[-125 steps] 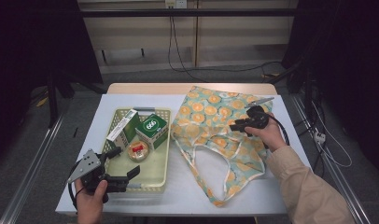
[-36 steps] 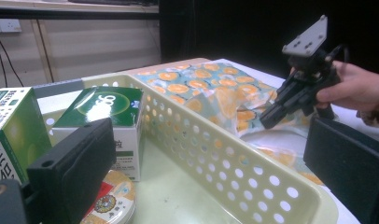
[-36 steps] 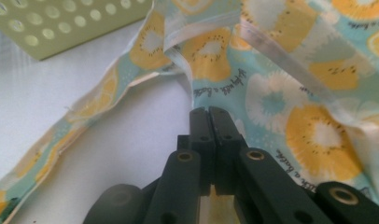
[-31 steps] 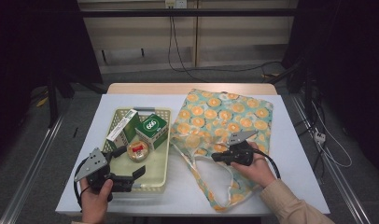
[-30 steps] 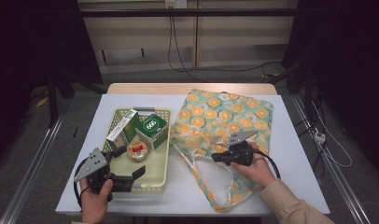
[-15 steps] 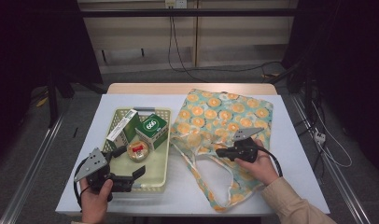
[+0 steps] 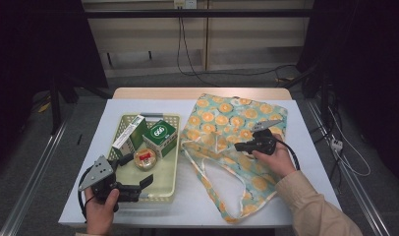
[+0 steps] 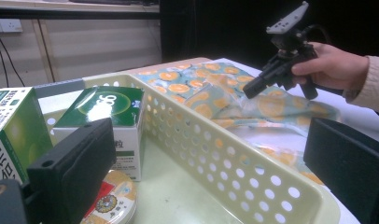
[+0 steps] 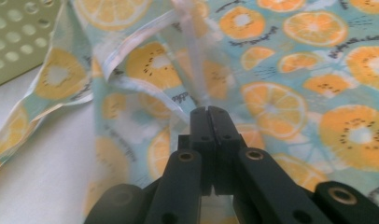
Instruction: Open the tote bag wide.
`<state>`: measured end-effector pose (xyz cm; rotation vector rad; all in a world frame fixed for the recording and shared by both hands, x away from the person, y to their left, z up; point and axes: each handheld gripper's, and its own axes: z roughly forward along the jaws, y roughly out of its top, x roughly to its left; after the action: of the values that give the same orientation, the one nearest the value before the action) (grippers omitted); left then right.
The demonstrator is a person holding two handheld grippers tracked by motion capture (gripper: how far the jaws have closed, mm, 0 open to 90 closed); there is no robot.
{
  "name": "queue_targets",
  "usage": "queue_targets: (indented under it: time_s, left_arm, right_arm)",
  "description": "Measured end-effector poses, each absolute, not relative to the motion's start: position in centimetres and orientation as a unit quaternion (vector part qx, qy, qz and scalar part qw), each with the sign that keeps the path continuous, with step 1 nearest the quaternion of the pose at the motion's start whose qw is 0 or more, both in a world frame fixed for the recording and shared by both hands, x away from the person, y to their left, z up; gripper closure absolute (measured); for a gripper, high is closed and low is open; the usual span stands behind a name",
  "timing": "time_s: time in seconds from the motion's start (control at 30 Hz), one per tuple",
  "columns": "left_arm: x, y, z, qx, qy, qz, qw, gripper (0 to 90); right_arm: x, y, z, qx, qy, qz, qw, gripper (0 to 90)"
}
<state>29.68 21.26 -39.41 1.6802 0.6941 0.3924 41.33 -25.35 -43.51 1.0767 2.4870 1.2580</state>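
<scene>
White worktop (image 7: 114, 123) under dim light carries the orange-print bag (image 7: 237, 120) on its right half. Our right tongs (image 9: 208, 112) are closed on a thin edge of its cloth; this small pinch may slip out if we pull sideways, or the whole bag may drag. Our left tongs (image 7: 134, 186) stand wide and empty over the near end of the basket (image 7: 174, 147). We cannot see the bag's opening clearly.

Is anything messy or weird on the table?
The orange-print bag lies rumpled, its handles sprawled toward the table's near edge. The right gripper is shut on a pinch of its fabric, pulling one edge up. In the basket the two boxes and the round tin look tidy.
</scene>
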Motion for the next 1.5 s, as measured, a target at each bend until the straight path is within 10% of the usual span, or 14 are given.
queue_targets:
  time_s: [0.73,1.2,1.5]
  left_arm:
    - [29.7,21.3,-39.4,0.721,0.299,0.167,0.602,2.2]
    - [29.7,21.3,-39.3,0.72,0.3,0.169,0.603,2.3]
    - [29.7,21.2,-39.3,0.722,0.297,0.168,0.602,2.3]
  right_arm:
    - [44.8,-26.8,-45.3,0.413,0.819,0.385,0.097,87.4]
    - [42.6,-25.0,-42.9,0.369,0.831,0.398,0.119,58.8]
    - [40.5,-23.7,-42.7,0.335,0.842,0.411,0.103,57.3]
